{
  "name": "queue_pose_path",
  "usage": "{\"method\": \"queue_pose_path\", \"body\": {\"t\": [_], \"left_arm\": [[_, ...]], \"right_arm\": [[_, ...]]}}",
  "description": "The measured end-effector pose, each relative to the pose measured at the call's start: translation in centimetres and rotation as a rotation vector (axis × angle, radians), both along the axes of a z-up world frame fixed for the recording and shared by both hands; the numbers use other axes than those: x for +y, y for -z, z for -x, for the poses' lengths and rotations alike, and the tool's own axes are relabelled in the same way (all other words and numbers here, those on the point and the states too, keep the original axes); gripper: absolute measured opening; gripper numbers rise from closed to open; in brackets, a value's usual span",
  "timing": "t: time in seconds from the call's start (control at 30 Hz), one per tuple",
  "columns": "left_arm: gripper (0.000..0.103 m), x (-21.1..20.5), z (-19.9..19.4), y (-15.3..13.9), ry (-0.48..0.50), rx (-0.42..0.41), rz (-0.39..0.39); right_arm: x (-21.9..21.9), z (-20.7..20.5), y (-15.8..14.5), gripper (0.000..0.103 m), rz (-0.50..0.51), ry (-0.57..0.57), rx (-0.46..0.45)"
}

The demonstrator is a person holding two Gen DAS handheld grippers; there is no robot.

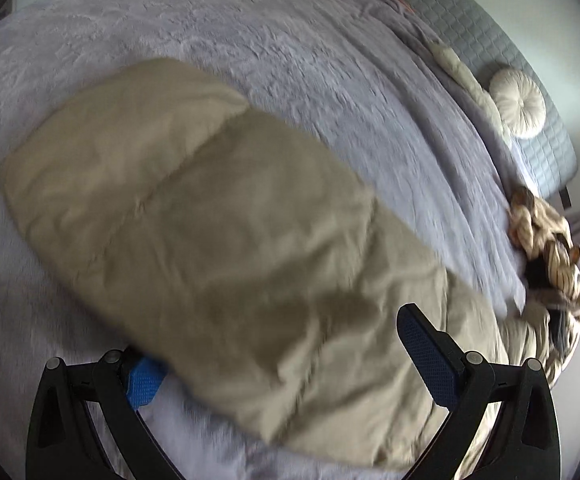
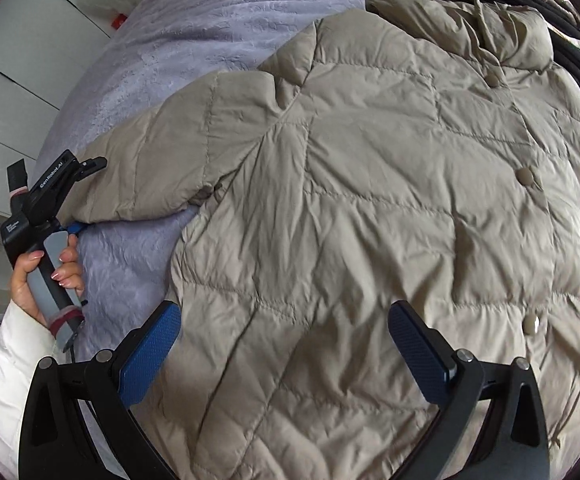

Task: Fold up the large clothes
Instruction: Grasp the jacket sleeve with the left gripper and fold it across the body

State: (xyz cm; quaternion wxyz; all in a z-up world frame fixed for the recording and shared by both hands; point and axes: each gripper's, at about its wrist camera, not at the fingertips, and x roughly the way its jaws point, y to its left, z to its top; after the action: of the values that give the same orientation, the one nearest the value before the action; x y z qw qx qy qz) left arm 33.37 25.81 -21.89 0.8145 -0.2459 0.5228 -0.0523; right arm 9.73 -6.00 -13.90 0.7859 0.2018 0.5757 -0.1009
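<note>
We see the beige quilted coat point(image 2: 369, 208) spread on the lilac bedspread point(image 2: 194, 40); left gripper point(image 1: 286, 364) fingers wide apart around the blurred sleeve point(image 1: 194, 216), its near finger part-hidden under it; right gripper point(image 2: 286, 356) spread open above the coat's lower half; hem cut off.

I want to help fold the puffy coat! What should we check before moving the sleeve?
1. Beige quilted puffer coat lies flat, front up: ok.
2. Left gripper at the coat's sleeve cuff: ok.
3. Left gripper's grip on the cuff: cannot tell, picture blurred.
4. Right gripper open above the coat: ok.
5. Lavender fluffy blanket free beside the sleeve: ok.
6. Pile of striped clothes overlaps the collar: not ok.
</note>
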Motion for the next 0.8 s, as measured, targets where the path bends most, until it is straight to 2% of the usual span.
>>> {"method": "queue_pose_path", "body": {"t": [0.07, 0.1, 0.13, 0.2, 0.23, 0.33, 0.4, 0.43, 0.47, 0.5, 0.53, 0.63, 0.8], "left_arm": [[0.096, 0.3, -0.4, -0.2, -0.043, -0.025, -0.015], [0.075, 0.2, -0.6, -0.4, -0.060, -0.031, -0.034], [0.043, 0.2, -0.8, -0.4, -0.061, -0.031, -0.046], [0.008, 0.6, -1.4, -0.3, -0.024, -0.027, 0.011], [0.008, 1.0, -1.7, -0.5, -0.024, -0.021, 0.051], [0.007, 1.4, -1.9, -2.3, -0.006, -0.074, 0.059], [0.007, 2.0, -1.5, -3.8, 0.015, -0.115, 0.070], [0.007, 2.0, -1.4, -4.4, 0.023, -0.130, 0.073], [0.007, 2.1, -1.5, -5.3, 0.036, -0.153, 0.077], [0.007, 2.1, -1.4, -6.2, 0.048, -0.172, 0.080], [0.007, 2.0, -1.4, -7.0, 0.059, -0.193, 0.084], [0.007, 1.2, -0.6, -9.5, 0.104, -0.249, 0.110], [0.007, -3.4, 1.2, -13.9, 0.239, -0.344, 0.113]], "right_arm": [[0.0, -1.0, -0.3, 0.103, 0.008, -0.007, -0.030], [0.1, -1.7, -0.5, 0.103, 0.011, -0.016, -0.048], [0.1, -2.4, -0.6, 0.103, 0.015, -0.026, -0.061], [0.2, -3.9, -0.8, 0.103, 0.027, -0.039, -0.084], [0.2, -4.9, -0.9, 0.103, 0.027, -0.040, -0.100], [-0.2, -7.4, -1.1, 0.103, 0.021, -0.022, -0.150], [-0.6, -8.7, -0.9, 0.097, -0.001, 0.000, -0.182], [-1.0, -9.5, -0.5, 0.074, -0.026, 0.014, -0.195], [-1.3, -10.3, 0.1, 0.032, -0.054, 0.023, -0.191], [-1.8, -11.3, 1.3, 0.016, -0.099, 0.045, -0.163], [-2.4, -11.9, 2.4, 0.008, -0.143, 0.077, -0.146], [-3.2, -13.0, 5.2, 0.008, -0.255, 0.127, -0.121], [-1.9, -14.2, 8.8, 0.007, -0.308, 0.069, -0.080]]}}
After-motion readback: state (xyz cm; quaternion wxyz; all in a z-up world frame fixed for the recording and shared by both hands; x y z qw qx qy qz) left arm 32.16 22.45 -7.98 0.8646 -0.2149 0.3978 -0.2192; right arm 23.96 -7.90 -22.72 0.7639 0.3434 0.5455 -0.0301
